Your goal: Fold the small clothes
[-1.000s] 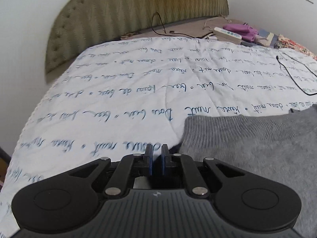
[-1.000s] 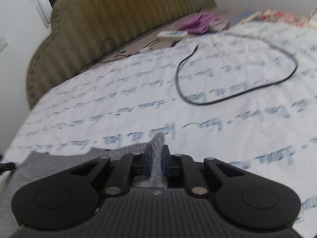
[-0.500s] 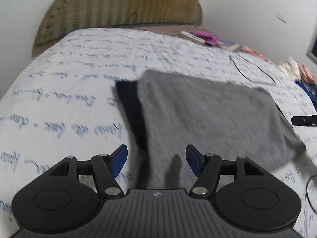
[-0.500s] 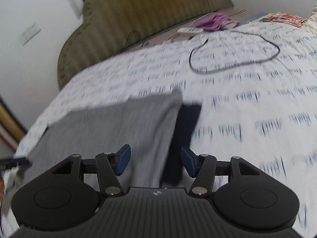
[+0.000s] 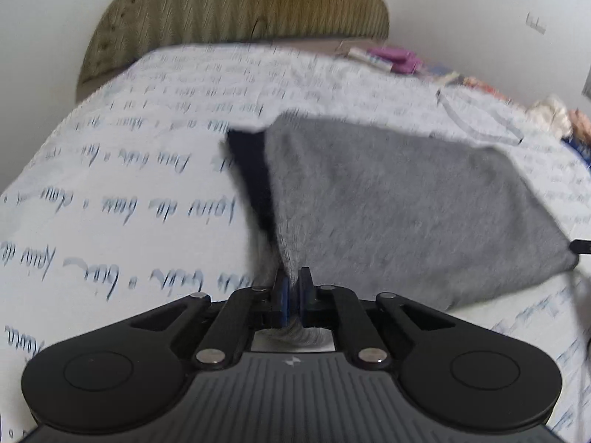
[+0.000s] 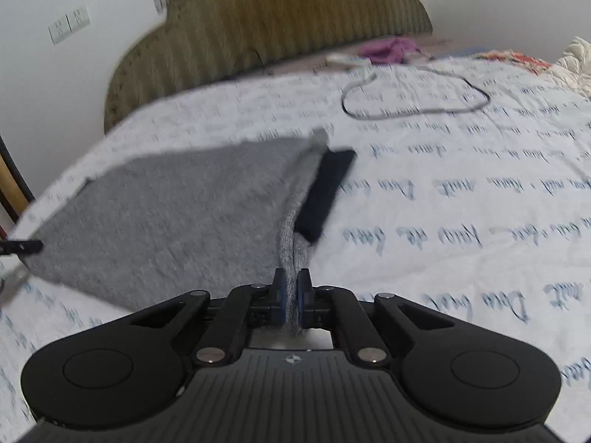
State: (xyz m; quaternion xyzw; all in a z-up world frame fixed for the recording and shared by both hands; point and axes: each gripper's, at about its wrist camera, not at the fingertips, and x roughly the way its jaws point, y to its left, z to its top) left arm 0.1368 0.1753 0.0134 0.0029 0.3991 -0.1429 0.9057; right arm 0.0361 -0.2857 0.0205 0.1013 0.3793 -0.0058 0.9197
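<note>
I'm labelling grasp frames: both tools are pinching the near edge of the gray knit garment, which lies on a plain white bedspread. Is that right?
Not quite. The bedspread is not plain: it is white with rows of blue handwriting-style print, clear in the right wrist view. The rest holds: the left tool and the right tool each pinch the near edge of the gray knit garment.

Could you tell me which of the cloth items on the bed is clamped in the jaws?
The grey knit garment: both grippers pinch its near edge. The purple cloth lies untouched by the headboard.
</note>
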